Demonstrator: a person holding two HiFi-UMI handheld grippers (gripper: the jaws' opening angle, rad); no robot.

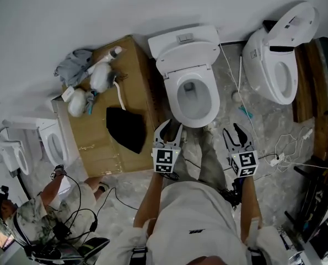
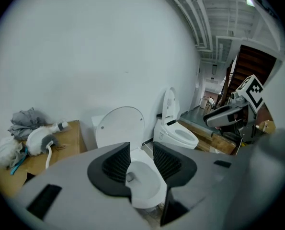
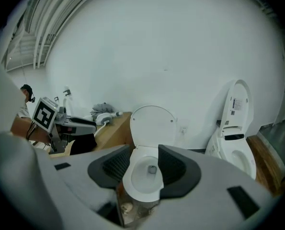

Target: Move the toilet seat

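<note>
Marble-look floor [image 1: 263, 120], plain white wall [image 1: 97, 10], and 2 toilets side by side. The toilet [image 1: 192, 101] I'm facing is straight ahead with its bowl open. Its toilet seat [image 1: 187, 57] is standing up, leaning back against the tank [image 1: 184, 37]. From up here I can't tell seat from lid, it reads as 1 white piece.

My left hand-held gripper [image 1: 172, 127] hovers near the front of the bowl. Its jaws are partway apart with nothing between them, just the bowl showing through the gap. My right hand-held gripper [image 1: 233, 131] hangs a bit to the right of the bowl, over the floor, jaws also apart and empty. Neither one touches the toilet.

On the left, a wooden counter [image 1: 136, 70] sits right beside the toilet, with a black cloth [image 1: 126, 127] and a grey rag [image 1: 75, 65] on it. The 2nd toilet [image 1: 277, 65] on the right has its lid up too. Another person [image 1: 37, 214] crouches at the lower left.
</note>
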